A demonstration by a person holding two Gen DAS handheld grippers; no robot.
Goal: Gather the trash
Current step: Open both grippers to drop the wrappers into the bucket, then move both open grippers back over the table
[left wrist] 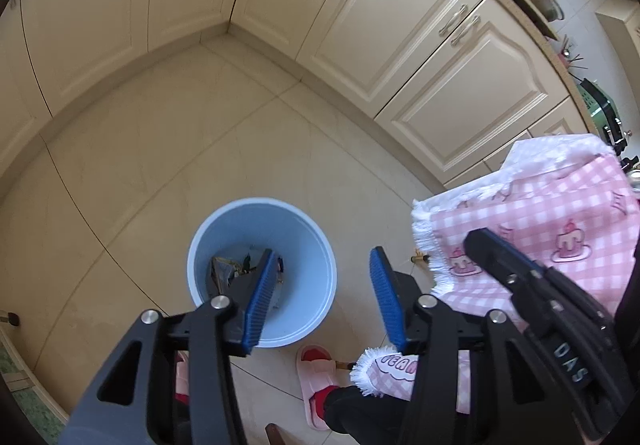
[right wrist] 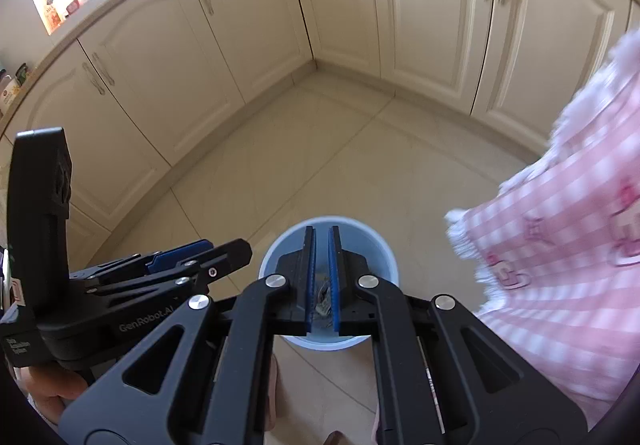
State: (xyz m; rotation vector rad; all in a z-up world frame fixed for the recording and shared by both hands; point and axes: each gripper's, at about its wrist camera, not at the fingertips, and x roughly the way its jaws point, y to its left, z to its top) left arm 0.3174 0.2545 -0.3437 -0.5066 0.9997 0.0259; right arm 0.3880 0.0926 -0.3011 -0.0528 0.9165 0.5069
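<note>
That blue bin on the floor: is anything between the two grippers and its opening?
Nothing visible. The blue bin stands open, no lid, with trash at the bottom. The left gripper is open and empty; the right gripper, nearly closed, holds nothing.

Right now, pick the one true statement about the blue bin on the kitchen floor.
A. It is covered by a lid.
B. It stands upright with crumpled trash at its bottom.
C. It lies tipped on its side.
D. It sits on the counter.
B: the blue bin stands upright on the floor tiles, open-topped, with crumpled trash visible inside.
</note>
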